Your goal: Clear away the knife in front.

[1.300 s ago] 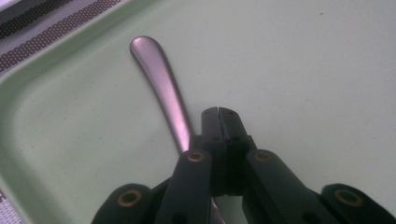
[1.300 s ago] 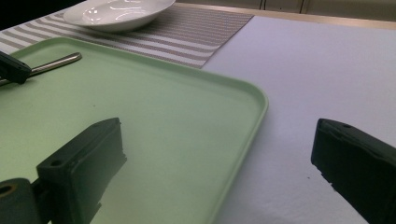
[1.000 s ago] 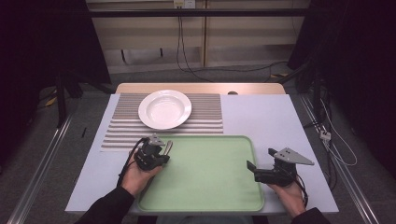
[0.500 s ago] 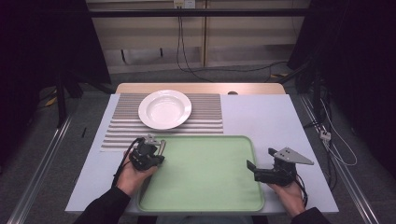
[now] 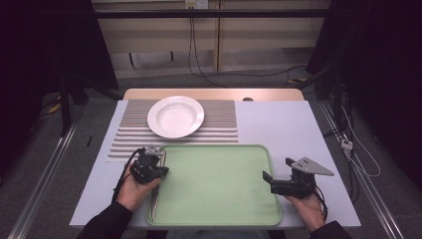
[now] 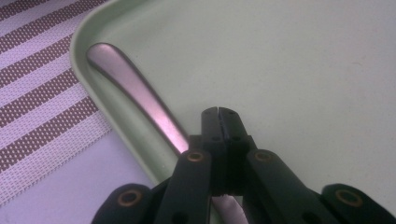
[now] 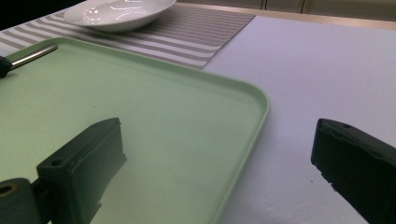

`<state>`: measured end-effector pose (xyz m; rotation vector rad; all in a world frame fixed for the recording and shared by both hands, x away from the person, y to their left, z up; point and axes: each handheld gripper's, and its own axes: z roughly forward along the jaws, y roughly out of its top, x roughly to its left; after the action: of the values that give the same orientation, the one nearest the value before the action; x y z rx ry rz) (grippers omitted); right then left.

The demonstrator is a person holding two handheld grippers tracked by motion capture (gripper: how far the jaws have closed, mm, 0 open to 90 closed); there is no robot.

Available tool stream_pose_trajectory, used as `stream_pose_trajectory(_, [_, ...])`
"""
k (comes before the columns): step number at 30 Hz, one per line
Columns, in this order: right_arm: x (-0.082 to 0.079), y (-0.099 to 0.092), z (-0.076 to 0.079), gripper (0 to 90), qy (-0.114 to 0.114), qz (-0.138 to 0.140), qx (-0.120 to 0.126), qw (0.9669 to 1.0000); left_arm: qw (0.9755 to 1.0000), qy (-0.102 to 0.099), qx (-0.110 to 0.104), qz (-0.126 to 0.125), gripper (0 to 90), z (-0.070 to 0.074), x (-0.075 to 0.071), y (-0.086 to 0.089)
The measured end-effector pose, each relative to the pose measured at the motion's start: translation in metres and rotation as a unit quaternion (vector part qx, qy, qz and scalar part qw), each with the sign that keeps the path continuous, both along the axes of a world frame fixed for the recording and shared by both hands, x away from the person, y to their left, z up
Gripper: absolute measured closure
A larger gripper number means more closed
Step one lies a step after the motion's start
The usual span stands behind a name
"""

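Left gripper [image 6: 218, 110]: its two black jaws pressed flat together, tips meeting with nothing between them, poised over the left edge strip of the pale green plastic tray with rounded corners [image 6: 299, 60]. Directly beneath and beside the jaws lies a long polished metal utensil handle [image 6: 135, 88], resting inside the tray along its left wall, its rounded end near the tray's far left corner; its other end passes under the gripper and is hidden, so the kind of utensil cannot be told. In the high view the left gripper [image 5: 158, 167] sits at the tray's left rim [image 5: 214, 147], held in the left hand [image 5: 133, 189], and the utensil [image 5: 155, 199] shows as a thin bright line along that rim. Right gripper [image 7: 219, 158]: jaws spread wide and empty, straddling the tray's right rim [image 7: 252, 100], one jaw above the tray floor, the other above the white tabletop [image 7: 327, 65]. In the high view the right gripper [image 5: 268, 180] is held level at the tray's right edge. Beyond the tray: a grey-and-white striped woven placemat [image 5: 219, 122], carrying a round white ceramic deep plate [image 5: 175, 116], well apart from both grippers.
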<state>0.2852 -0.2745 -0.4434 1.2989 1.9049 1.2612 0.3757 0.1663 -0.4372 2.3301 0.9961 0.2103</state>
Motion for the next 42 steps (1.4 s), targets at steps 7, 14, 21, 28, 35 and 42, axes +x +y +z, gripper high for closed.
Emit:
stream_pose_trajectory(7, [0.000, 0.000, 0.000, 2.3, 0.000, 0.000, 0.000, 1.0000, 1.0000, -0.002, -0.008, 0.003, 87.2, -0.001, 0.000, 0.000])
stream_pose_trajectory(14, [0.000, 0.000, 0.000, 2.3, 0.000, 0.000, 0.001, 1.0000, 0.9989, -0.023, -0.039, -0.005, 74.9, 0.003, -0.002, 0.000])
stream_pose_trajectory(21, [0.000, 0.000, 0.000, 2.3, 0.000, -0.001, 0.001, 1.0000, 0.9969, -0.051, -0.060, 0.002, 31.9, 0.005, -0.002, -0.003])
stream_pose_trajectory(28, [0.000, 0.000, 0.000, 2.3, 0.000, -0.002, 0.003, 1.0000, 0.9936, -0.069, -0.089, 0.009, 6.2, 0.014, -0.004, -0.004])
stream_pose_trajectory(35, [0.000, -0.001, 0.000, 2.3, 0.001, -0.001, 0.001, 1.0000, 0.9913, -0.101, -0.085, -0.005, 6.3, 0.022, -0.011, -0.009])
stream_pose_trajectory(42, [0.000, -0.001, 0.000, 2.3, 0.001, -0.002, 0.001, 1.0000, 0.9899, -0.116, -0.081, 0.002, 7.2, 0.029, -0.015, -0.007])
